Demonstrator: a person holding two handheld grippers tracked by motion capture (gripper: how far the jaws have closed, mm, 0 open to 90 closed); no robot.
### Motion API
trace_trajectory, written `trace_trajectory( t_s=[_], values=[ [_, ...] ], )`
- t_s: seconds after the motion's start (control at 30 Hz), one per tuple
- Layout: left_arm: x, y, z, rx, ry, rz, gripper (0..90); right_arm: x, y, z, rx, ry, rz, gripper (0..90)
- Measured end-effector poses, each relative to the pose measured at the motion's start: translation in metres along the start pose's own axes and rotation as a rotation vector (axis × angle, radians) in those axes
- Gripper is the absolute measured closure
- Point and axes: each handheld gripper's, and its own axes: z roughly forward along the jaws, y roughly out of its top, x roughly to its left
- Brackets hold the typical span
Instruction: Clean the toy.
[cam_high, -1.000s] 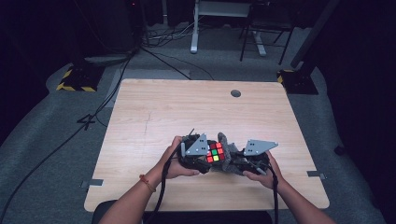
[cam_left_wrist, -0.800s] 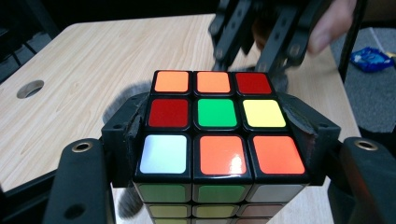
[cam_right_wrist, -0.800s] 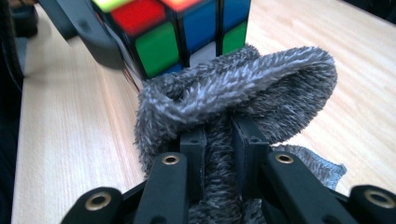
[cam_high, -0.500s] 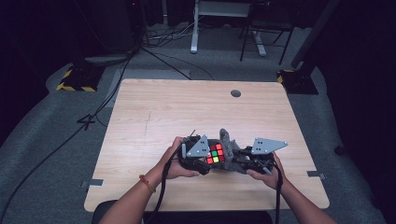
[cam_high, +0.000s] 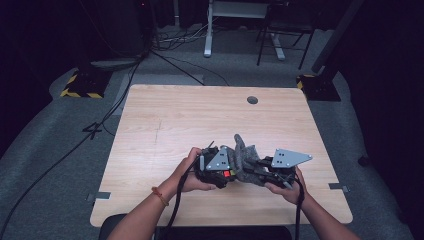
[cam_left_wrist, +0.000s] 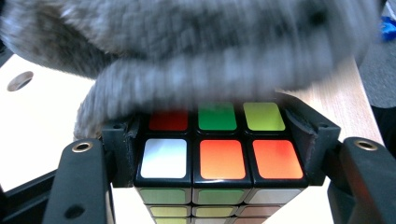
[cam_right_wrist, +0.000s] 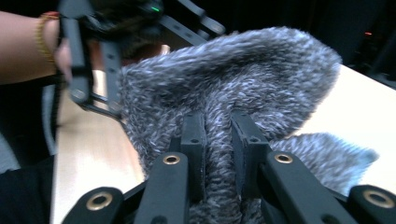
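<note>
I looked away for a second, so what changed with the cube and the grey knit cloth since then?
The right tool, shut on the grey knit cloth, has drawn it over the cube, hiding most of the coloured top. The left tool stays clamped on the cube, in place.

This looks like a lab or recording studio rather than a home. A bare wooden table (cam_high: 200, 120) with a cable hole (cam_high: 252, 100) stands on grey carpet (cam_high: 55, 165) in a dark room. Black cables (cam_high: 165, 60) run loose across the floor. Weighted bases with yellow-black hazard stripes (cam_high: 77, 86) sit by the table's far corners, and a white desk frame (cam_high: 208, 30) stands behind.
</note>
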Motion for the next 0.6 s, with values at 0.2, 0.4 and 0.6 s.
trace_trajectory(
  t_s=[0.2, 0.4, 0.6],
  values=[
    [0.003, 0.003, -0.015, -0.103, -0.024, -0.027, 33.5, -0.01, -0.015, 0.013, 0.104, -0.011, 0.037, 77.0],
    [0.004, 0.002, -0.014, -0.132, -0.033, -0.041, 33.4, -0.01, -0.019, 0.021, 0.147, 0.029, 0.051, 77.0],
    [0.005, 0.002, -0.011, -0.123, -0.028, -0.047, 33.3, -0.009, -0.019, 0.02, 0.144, 0.01, 0.041, 77.0]
  ],
)
